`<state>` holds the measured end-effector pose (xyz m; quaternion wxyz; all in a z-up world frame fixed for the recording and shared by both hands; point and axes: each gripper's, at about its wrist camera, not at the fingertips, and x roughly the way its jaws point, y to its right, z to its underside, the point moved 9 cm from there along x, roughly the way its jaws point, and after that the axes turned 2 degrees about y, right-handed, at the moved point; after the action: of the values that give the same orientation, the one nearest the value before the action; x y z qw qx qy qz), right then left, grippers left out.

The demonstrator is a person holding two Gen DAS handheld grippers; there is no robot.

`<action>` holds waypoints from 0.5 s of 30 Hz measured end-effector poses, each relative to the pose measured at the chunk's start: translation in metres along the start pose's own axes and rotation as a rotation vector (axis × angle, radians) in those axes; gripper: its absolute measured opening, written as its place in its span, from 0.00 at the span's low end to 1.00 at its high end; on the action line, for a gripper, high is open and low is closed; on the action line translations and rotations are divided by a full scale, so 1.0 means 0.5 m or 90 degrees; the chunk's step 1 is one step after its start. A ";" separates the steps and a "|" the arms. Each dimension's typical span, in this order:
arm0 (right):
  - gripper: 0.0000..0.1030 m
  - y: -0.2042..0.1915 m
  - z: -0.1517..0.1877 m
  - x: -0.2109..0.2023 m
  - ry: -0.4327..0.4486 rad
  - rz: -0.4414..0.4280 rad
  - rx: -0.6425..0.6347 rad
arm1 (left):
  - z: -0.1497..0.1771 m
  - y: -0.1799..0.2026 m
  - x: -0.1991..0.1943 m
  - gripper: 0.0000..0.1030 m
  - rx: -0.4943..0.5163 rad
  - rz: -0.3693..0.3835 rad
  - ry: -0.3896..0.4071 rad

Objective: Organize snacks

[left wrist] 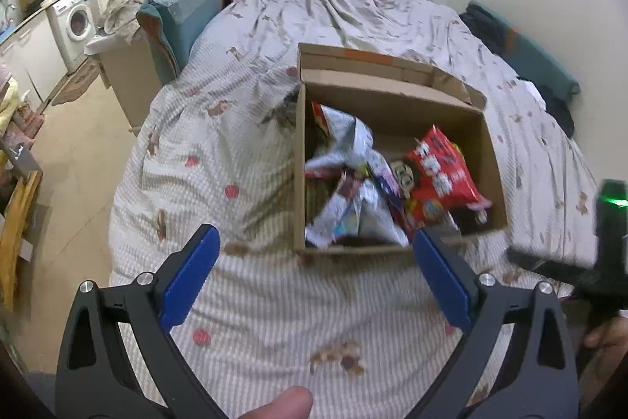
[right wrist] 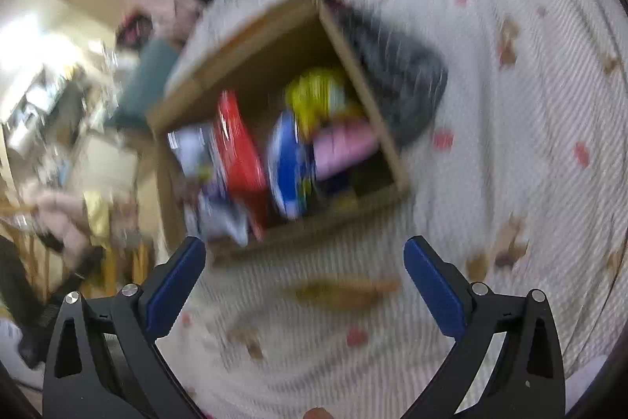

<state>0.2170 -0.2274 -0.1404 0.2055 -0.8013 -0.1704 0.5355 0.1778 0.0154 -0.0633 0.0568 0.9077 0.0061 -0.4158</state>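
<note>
While both claws hang over a bed covered in a white striped quilt (left wrist: 255, 160) printed with small brown and red figures, an open brown cardboard box (left wrist: 392, 112) sits on that quilt just right of centre in the left wrist view. Inside it lie jumbled snack packets: a red crinkled bag with white lettering (left wrist: 443, 175) on the right side and white foil wrappers (left wrist: 349, 144) toward the left. The left claw (left wrist: 314, 254) stands wide open at the bottom of the frame, its blue pads holding nothing, the box's near wall just beyond them. At the right edge, part of the other black tool (left wrist: 608, 222) shows with a green light.

The right wrist view is blurred. The right claw (right wrist: 304, 258) is also spread wide and empty, with the same box (right wrist: 251, 38) tilted at centre, showing red (right wrist: 239, 152), blue (right wrist: 288, 163), yellow (right wrist: 318, 97) and pink (right wrist: 341, 148) packets.
</note>
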 end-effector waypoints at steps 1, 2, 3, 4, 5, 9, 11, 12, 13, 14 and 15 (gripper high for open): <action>1.00 -0.012 0.021 0.020 -0.028 0.024 -0.048 | 0.008 0.001 -0.004 0.95 0.002 0.001 -0.002; 1.00 -0.023 0.043 0.045 -0.054 0.066 -0.110 | 0.015 0.002 -0.006 0.95 0.001 0.003 -0.005; 1.00 -0.028 0.057 0.065 -0.067 0.097 -0.152 | 0.021 0.003 -0.005 0.95 -0.001 0.007 -0.009; 1.00 -0.026 0.073 0.095 -0.084 0.143 -0.194 | 0.028 0.004 -0.004 0.95 -0.006 0.013 -0.015; 0.98 -0.021 0.082 0.118 -0.096 0.164 -0.209 | 0.031 0.007 -0.002 0.95 -0.010 0.017 -0.019; 0.70 -0.005 0.079 0.173 -0.107 0.211 -0.236 | 0.031 0.010 0.001 0.95 -0.022 0.029 -0.025; 0.52 -0.003 0.074 0.176 -0.107 0.204 -0.233 | 0.030 0.013 0.003 0.95 -0.019 0.029 -0.025; 0.50 -0.003 0.073 0.172 -0.104 0.195 -0.226 | 0.031 0.013 0.004 0.95 -0.017 0.026 -0.026; 0.44 -0.002 0.070 0.164 -0.098 0.182 -0.220 | 0.033 0.014 0.006 0.95 -0.012 0.022 -0.030; 0.39 -0.002 0.069 0.151 -0.093 0.180 -0.214 | 0.035 0.015 0.007 0.95 -0.010 0.021 -0.034; 0.37 -0.003 0.070 0.139 -0.089 0.174 -0.207 | 0.037 0.015 0.009 0.95 -0.010 0.021 -0.038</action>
<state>0.2099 -0.1866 -0.2064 -0.0136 -0.8004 -0.1581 0.5781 0.1672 0.0057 -0.0782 0.0711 0.8944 -0.0075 -0.4415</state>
